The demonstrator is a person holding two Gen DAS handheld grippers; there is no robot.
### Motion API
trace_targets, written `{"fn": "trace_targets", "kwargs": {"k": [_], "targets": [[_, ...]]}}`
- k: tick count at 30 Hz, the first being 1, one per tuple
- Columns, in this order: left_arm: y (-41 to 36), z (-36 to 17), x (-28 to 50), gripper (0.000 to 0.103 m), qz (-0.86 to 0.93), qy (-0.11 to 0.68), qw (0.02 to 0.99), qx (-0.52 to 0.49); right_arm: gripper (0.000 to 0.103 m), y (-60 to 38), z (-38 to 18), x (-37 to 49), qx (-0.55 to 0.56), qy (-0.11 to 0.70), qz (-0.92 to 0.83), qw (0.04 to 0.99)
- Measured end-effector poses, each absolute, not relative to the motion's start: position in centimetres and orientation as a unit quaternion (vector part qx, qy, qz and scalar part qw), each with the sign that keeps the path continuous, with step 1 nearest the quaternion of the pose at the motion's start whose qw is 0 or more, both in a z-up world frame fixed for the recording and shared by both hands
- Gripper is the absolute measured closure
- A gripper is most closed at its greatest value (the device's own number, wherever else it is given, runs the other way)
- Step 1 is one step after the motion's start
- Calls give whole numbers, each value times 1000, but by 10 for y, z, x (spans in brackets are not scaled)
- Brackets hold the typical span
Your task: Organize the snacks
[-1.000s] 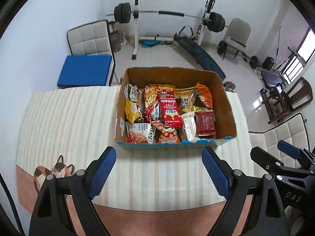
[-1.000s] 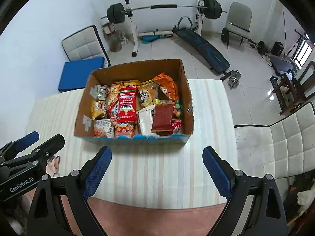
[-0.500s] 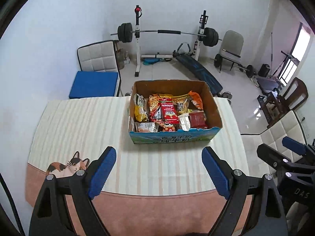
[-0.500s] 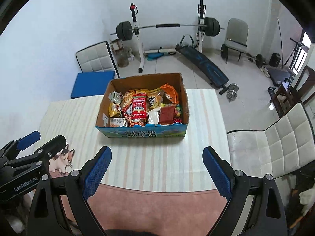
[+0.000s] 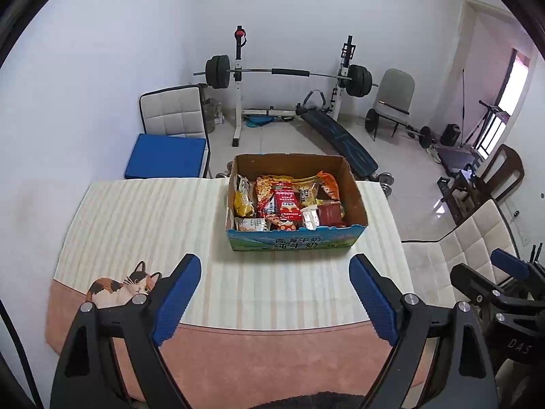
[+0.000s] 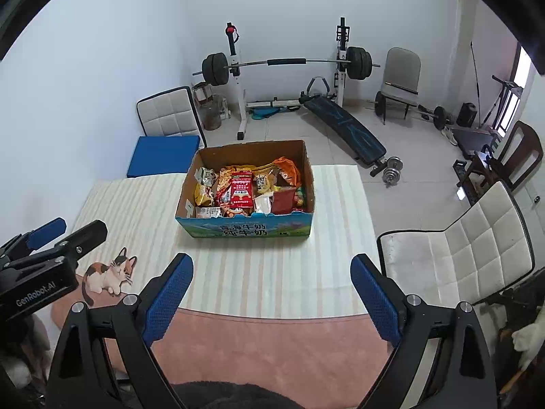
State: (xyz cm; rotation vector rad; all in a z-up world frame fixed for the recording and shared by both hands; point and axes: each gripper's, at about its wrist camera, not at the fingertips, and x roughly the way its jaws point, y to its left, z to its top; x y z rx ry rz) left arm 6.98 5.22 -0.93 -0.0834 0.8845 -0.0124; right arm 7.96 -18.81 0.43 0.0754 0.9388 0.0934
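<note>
the surface [image 5: 143,218] wears a cream striped cloth with a pink band along its near edge and a calico cat picture [image 5: 119,286] at the near left corner. a cardboard box [image 5: 356,197] with a blue printed front stands on the far half of the surface, a little right of middle, and the snacks [image 5: 286,201] lie packed inside it: red, yellow and orange packets side by side. the rest of the cloth carries nothing.

the left hand-held gripper [image 5: 274,293] hangs above the near edge, released, its blue pads spread wide with nothing between them. the right hand-held gripper [image 6: 272,289] is beside it, likewise released and empty, well apart from the box.

behind the surface a chair with a blue cushion [image 5: 167,155] sits at the white wall. a barbell rack [image 5: 289,75] and a slanted bench [image 5: 340,139] stand on the tiled floor, and a pale quilted chair [image 6: 453,252] stands at the right of the surface.
</note>
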Motion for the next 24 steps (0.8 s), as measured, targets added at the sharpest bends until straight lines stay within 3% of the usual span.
{"fn": "trace_targets", "kwargs": {"k": [8,9,10,24], "targets": [[52,-7,66,14,-7,422,905,-49,7,-191,8,74,34,445,36,894],[52,-7,67,10,-6,422,905,-48,6,-192,8,75,35,442,35,896],[52,-7,68,0,-5,421,906,-47,4,-193,7,77,37,440,34,896],[52,-27,110,0,13,410,911,-37,2,-191,-14,130,31,427,3,904]]}}
